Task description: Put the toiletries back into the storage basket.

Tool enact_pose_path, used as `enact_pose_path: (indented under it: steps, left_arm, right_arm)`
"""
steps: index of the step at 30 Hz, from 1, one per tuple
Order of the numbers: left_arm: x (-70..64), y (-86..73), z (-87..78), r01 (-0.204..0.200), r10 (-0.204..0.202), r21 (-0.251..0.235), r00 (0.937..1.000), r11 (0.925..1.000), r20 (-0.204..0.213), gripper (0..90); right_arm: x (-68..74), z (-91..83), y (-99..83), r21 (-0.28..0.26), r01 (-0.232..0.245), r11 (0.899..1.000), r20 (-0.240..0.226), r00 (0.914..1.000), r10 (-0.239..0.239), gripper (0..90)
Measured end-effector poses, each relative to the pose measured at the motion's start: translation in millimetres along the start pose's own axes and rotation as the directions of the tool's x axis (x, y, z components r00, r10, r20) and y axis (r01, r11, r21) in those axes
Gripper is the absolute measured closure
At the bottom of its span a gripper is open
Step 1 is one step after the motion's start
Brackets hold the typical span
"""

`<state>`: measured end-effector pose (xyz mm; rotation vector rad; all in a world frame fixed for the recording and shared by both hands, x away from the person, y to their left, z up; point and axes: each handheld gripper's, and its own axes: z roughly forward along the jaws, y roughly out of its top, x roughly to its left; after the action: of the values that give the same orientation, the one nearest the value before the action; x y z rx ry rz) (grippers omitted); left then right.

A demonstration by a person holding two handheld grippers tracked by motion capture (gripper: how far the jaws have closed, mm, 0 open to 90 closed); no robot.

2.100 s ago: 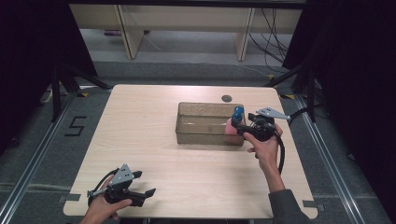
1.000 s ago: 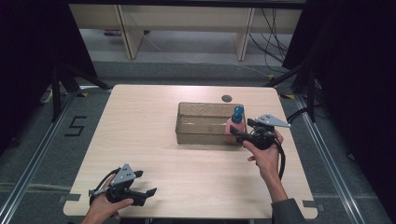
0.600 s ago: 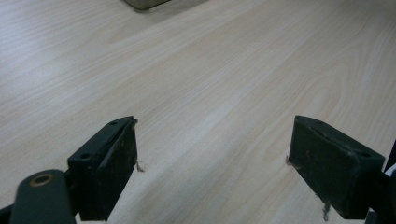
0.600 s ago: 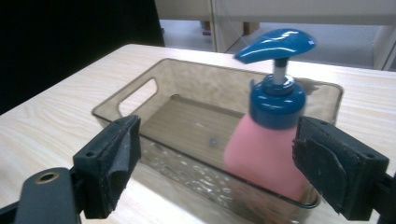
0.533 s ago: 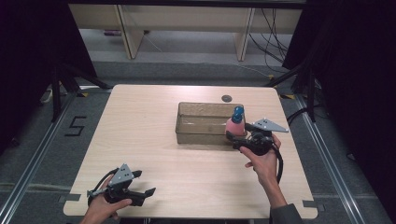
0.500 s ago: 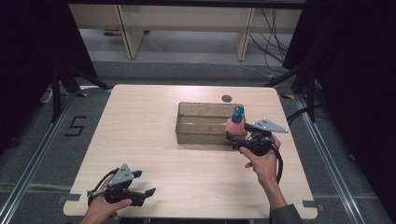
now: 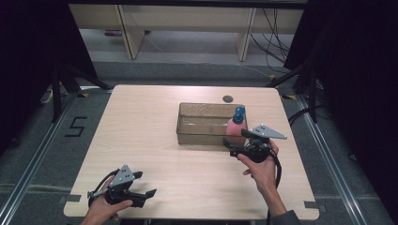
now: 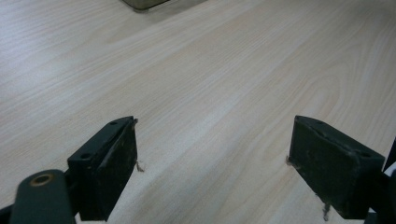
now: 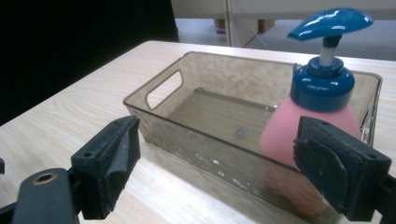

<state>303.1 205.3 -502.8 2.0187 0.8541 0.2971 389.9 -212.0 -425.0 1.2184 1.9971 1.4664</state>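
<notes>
I see the pink pump bottle (image 9: 303, 140) upright inside the clear bin (image 9: 163, 116), right of frame centre; my right gripper (image 9: 219, 168) wide open before it, left gripper (image 8: 212, 172) wide open over bare table (image 8: 210, 70), lower left.

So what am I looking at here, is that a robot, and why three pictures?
No robot: a person sits at a wooden table holding a two-jawed grasping tool in each hand. One picture comes from a camera above the table; the other two come from small cameras riding on each tool, looking along its black jaws. The left tool is open over bare wood. The right tool is open too, just outside a clear plastic bin. A pink soap bottle with a blue pump stands inside the bin. Nothing is held.
</notes>
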Motion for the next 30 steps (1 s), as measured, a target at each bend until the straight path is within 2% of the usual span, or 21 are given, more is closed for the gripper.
enact_pose_path:
  steps: [2,3,4,5,6,7,9,12,13,14,15,18,19,21,22,24,25,26,27,29,30]
  left_arm:
    - [0.2,0.2,-0.1,-0.002,0.002,0.0,1.0,1.0,0.0,14.8]
    - [0.2,0.2,-0.2,-0.002,0.002,0.0,1.0,1.0,-0.001,14.8]
    - [0.2,0.2,-0.2,-0.001,0.001,0.0,1.0,1.0,-0.001,14.8]
    - [0.3,0.2,-0.2,-0.002,0.002,0.001,1.0,1.0,-0.001,14.8]
    - [0.3,0.2,-0.2,-0.002,0.002,0.001,1.0,1.0,-0.001,14.8]
    - [0.3,0.2,-0.2,-0.002,0.002,0.001,1.0,1.0,-0.001,14.8]
    - [0.1,0.2,-0.1,-0.002,0.002,0.0,1.0,1.0,0.0,14.8]
    - [0.1,0.2,-0.2,-0.002,0.002,0.0,1.0,1.0,0.0,14.8]
    - [0.2,0.2,-0.2,-0.002,0.002,0.001,1.0,1.0,0.0,14.8]
    - [0.2,0.2,-0.3,-0.002,0.002,0.001,1.0,1.0,0.0,14.8]
    - [0.2,0.2,-0.3,-0.002,0.002,0.001,1.0,1.0,0.0,14.8]
    - [0.1,0.1,-0.1,-0.001,0.001,0.001,1.0,1.0,0.001,14.8]
    - [0.1,0.2,-0.1,-0.002,0.002,0.0,1.0,1.0,0.001,14.8]
    - [0.2,0.2,-0.2,-0.002,0.002,0.0,1.0,1.0,0.0,14.8]
    - [0.2,0.2,-0.2,-0.002,0.002,0.001,1.0,1.0,0.0,14.8]
    - [0.1,0.1,-0.2,-0.001,0.001,0.001,1.0,1.0,0.0,14.8]
    - [0.1,0.1,-0.2,-0.001,0.001,0.001,1.0,1.0,0.001,14.8]
    - [0.1,0.1,-0.2,-0.001,0.001,0.0,1.0,1.0,0.001,14.8]
    - [0.1,0.2,-0.2,-0.001,0.001,0.0,1.0,1.0,0.0,14.8]
    - [0.1,0.1,-0.2,-0.001,0.001,0.001,1.0,1.0,0.0,14.8]
    - [0.1,0.1,-0.2,-0.001,0.001,0.001,1.0,1.0,0.0,14.8]
  right_arm:
    - [1.8,-0.1,-2.4,0.012,0.004,1.0,0.005,1.0,-0.004,15.5]
    - [5.6,-0.8,-4.3,0.013,-0.028,1.0,-0.005,0.9996,0.028,15.5]
    - [4.1,0.2,-5.8,0.005,0.01,1.0,-0.009,0.9999,-0.01,15.5]
    - [4.9,-0.3,-6.5,0.009,0.012,1.0,-0.011,0.9999,-0.012,15.5]
    - [8.6,-0.7,-7.7,0.016,-0.024,1.0,-0.019,0.9995,0.025,15.5]
    - [7.4,-0.7,-8.2,0.016,0.006,1.0,-0.013,0.9999,-0.006,15.5]
    - [10.5,-0.5,-10.6,0.021,-0.011,1.0,-0.026,0.9996,0.011,15.5]
    - [12.7,0.0,-13.4,0.024,0.005,1.0,-0.038,0.9993,-0.004,15.5]
    - [14.5,-0.5,-13.9,0.032,-0.012,0.999,-0.04,0.9991,0.014,15.5]
    - [14.1,-0.2,-14.3,0.023,0.025,0.999,-0.027,0.9993,-0.024,15.6]
    - [17.1,-0.8,-14.9,0.029,-0.009,1.0,-0.037,0.9993,0.01,15.6]
    - [17.9,0.0,-16.5,0.032,0.017,0.999,-0.051,0.9986,-0.015,15.7]
    - [17.5,0.2,-16.8,0.028,0.032,0.999,-0.033,0.9989,-0.032,15.7]
    - [19.9,-0.1,-18.7,0.033,0.007,0.999,-0.051,0.9987,-0.005,15.7]
    - [18.6,-0.6,-18.4,0.028,0.039,0.999,-0.043,0.9984,-0.037,15.7]
    - [21.3,-1.1,-19.3,0.05,0.006,0.999,-0.061,0.9981,-0.003,15.7]
    - [21.4,-0.9,-20.1,0.042,0.013,0.999,-0.061,0.9981,-0.011,15.7]
    - [22.5,-1.3,-20.7,0.045,-0.002,0.999,-0.068,0.9977,0.005,15.7]
    - [21.7,-2.0,-20.8,0.04,0.025,0.999,-0.055,0.9983,-0.023,15.7]
    - [22.7,-2.4,-21.7,0.044,0.018,0.999,-0.059,0.9982,-0.015,15.7]
    - [22.3,-3.1,-22.1,0.036,0.033,0.999,-0.051,0.9982,-0.031,15.7]
